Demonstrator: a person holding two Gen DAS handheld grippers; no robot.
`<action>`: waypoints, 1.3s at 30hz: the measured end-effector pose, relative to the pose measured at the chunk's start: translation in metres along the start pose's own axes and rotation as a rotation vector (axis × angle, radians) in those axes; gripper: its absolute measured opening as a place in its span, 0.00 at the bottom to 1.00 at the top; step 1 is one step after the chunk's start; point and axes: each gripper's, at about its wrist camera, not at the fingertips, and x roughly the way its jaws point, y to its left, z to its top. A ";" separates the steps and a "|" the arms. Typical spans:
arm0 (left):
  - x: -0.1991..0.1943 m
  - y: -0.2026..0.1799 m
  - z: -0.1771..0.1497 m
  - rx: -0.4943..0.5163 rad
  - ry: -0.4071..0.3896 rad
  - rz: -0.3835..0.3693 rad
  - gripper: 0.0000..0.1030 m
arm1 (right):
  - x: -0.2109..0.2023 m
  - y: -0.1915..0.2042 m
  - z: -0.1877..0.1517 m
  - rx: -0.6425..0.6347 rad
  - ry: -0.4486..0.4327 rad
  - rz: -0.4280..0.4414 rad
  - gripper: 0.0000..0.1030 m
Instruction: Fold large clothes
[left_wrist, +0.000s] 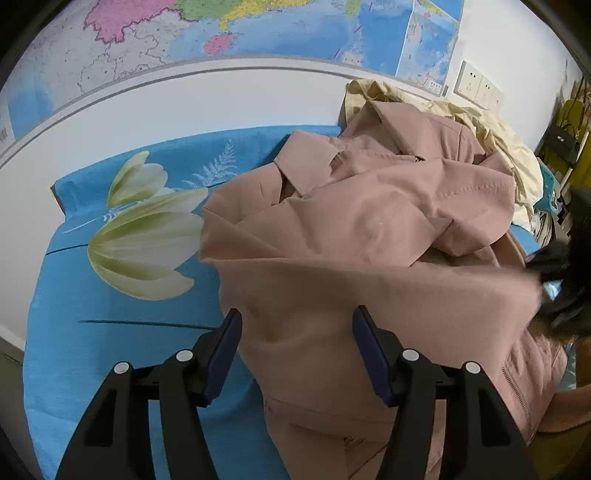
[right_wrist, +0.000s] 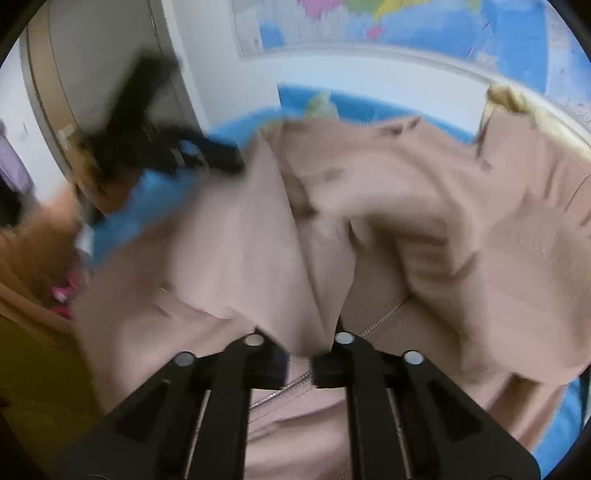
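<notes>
A large dusty-pink jacket (left_wrist: 369, 229) lies crumpled on a blue bed sheet with white flowers (left_wrist: 110, 332), its collar toward the wall. My left gripper (left_wrist: 299, 350) hangs open over the jacket's near left part; cloth lies under and between the fingers, and the pads do not press it. In the right wrist view, which is blurred, my right gripper (right_wrist: 299, 365) is shut on a fold of the pink jacket (right_wrist: 461, 240) beside its zipper (right_wrist: 384, 317). From the left wrist view that gripper is a dark blur (left_wrist: 561, 288) at the jacket's right edge.
A cream garment (left_wrist: 491, 136) is heaped behind the jacket against the white wall. A map (left_wrist: 258, 29) and wall sockets (left_wrist: 476, 85) are above the bed. Dark and yellow clutter (left_wrist: 565, 140) stands at the far right. The sheet's left half shows bare.
</notes>
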 end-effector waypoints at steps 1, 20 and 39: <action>-0.004 -0.002 0.002 0.001 -0.016 0.003 0.58 | -0.023 -0.004 0.007 0.019 -0.033 0.007 0.06; 0.024 -0.011 0.010 0.026 -0.021 0.102 0.77 | -0.064 -0.093 -0.036 0.282 -0.034 -0.339 0.86; 0.019 0.010 0.021 -0.086 -0.109 0.228 0.14 | -0.082 -0.071 0.020 0.136 -0.117 -0.478 0.12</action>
